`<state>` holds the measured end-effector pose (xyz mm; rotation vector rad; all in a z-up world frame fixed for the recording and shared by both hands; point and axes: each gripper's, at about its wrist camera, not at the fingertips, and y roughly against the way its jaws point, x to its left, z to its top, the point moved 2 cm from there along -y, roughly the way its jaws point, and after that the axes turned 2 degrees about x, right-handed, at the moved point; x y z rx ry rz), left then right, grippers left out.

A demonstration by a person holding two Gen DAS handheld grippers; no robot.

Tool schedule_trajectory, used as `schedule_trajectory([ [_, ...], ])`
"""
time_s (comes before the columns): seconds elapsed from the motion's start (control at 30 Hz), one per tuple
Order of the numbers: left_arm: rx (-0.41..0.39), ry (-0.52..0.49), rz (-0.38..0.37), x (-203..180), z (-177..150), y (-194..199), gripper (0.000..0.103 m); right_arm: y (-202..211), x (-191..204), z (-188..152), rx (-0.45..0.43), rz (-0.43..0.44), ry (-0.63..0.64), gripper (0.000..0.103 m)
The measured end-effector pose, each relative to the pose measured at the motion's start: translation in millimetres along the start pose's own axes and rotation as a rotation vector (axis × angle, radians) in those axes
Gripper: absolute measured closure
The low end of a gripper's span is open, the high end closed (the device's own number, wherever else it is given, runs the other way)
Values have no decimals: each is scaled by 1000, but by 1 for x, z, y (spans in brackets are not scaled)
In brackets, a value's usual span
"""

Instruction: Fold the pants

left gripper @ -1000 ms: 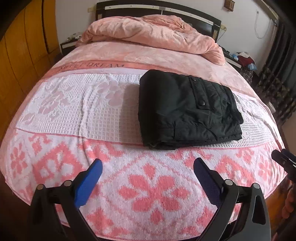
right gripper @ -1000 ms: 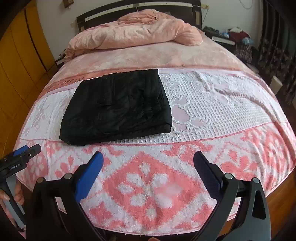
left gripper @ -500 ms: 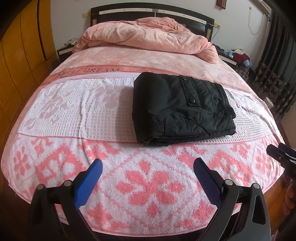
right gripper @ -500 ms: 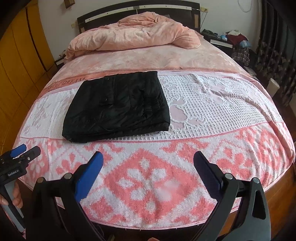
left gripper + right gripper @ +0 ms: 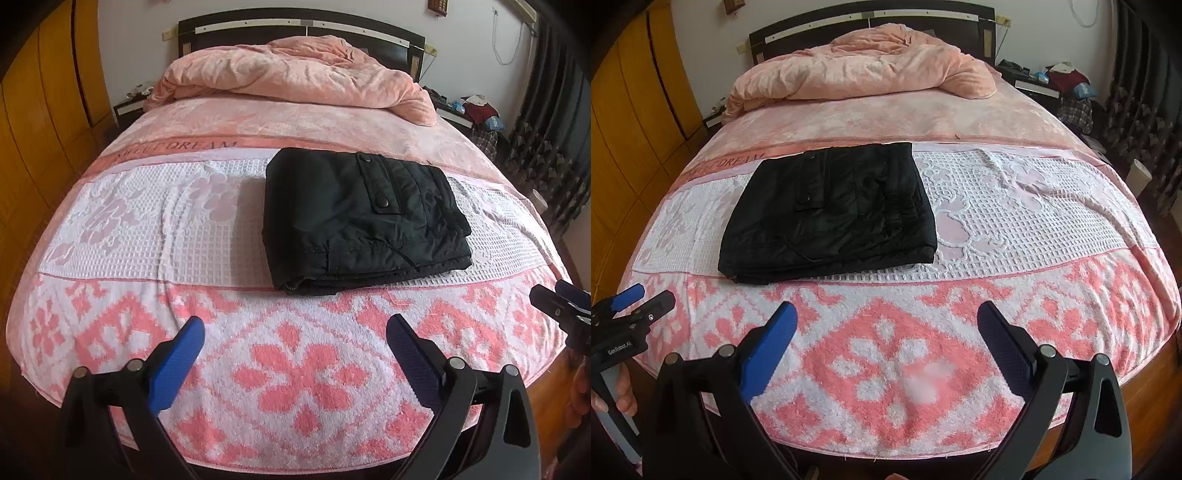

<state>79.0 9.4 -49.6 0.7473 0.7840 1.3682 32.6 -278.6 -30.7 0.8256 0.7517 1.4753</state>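
Black pants [image 5: 362, 218] lie folded into a flat rectangular stack on the white waffle band of the bed cover; they also show in the right wrist view [image 5: 831, 214]. My left gripper [image 5: 293, 332] is open and empty, held back over the foot of the bed, well short of the pants. My right gripper [image 5: 886, 317] is open and empty too, at the foot of the bed, to the right of the pants. Each gripper shows at the edge of the other's view, the right one [image 5: 557, 306] and the left one [image 5: 631, 310].
The pink and white bed cover [image 5: 147, 229] spans the bed. A bunched pink duvet [image 5: 295, 74] lies at the headboard. Yellow wardrobe doors [image 5: 33, 122] stand at the left. A cluttered nightstand [image 5: 1060, 81] and dark curtains are at the right.
Both grippers have drawn back from the bed and risen a little, so the folded pants look farther away. The pants have not moved.
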Motion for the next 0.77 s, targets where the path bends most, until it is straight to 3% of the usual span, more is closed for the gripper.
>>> schedule_trajectory([
  [0.77, -12, -4, -9, -4, 4, 0, 4, -8, -2, 1, 22, 6, -2, 5],
])
